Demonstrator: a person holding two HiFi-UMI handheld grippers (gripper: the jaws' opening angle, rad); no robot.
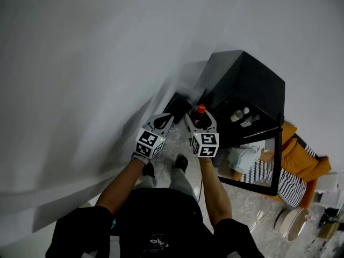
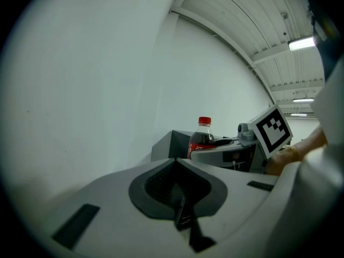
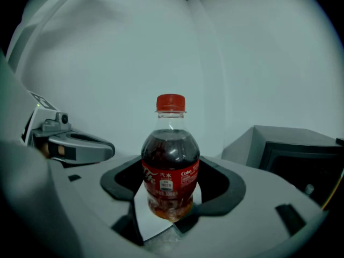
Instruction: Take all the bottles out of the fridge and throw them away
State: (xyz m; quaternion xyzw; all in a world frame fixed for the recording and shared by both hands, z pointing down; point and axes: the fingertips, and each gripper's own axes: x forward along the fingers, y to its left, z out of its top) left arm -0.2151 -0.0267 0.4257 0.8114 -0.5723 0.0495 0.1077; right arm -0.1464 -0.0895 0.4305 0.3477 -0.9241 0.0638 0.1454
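Observation:
A small cola bottle (image 3: 170,160) with a red cap (image 1: 200,109) stands upright between the jaws of my right gripper (image 3: 171,200), which is shut on its lower body. In the head view that right gripper (image 1: 198,120) hangs in front of the black fridge (image 1: 244,85), whose glass door (image 1: 257,163) stands open. At least two more bottles (image 1: 237,115) show on a shelf inside. My left gripper (image 1: 164,119) is beside it on the left, its jaws shut with nothing between them (image 2: 175,165). The left gripper view also catches the held cola bottle (image 2: 201,139).
A dark low box (image 1: 177,102) sits on the floor against the white wall, just beyond the grippers. A person in orange and striped clothes (image 1: 301,168) is behind the fridge door. A white round object (image 1: 293,223) and cables lie on the floor at the right.

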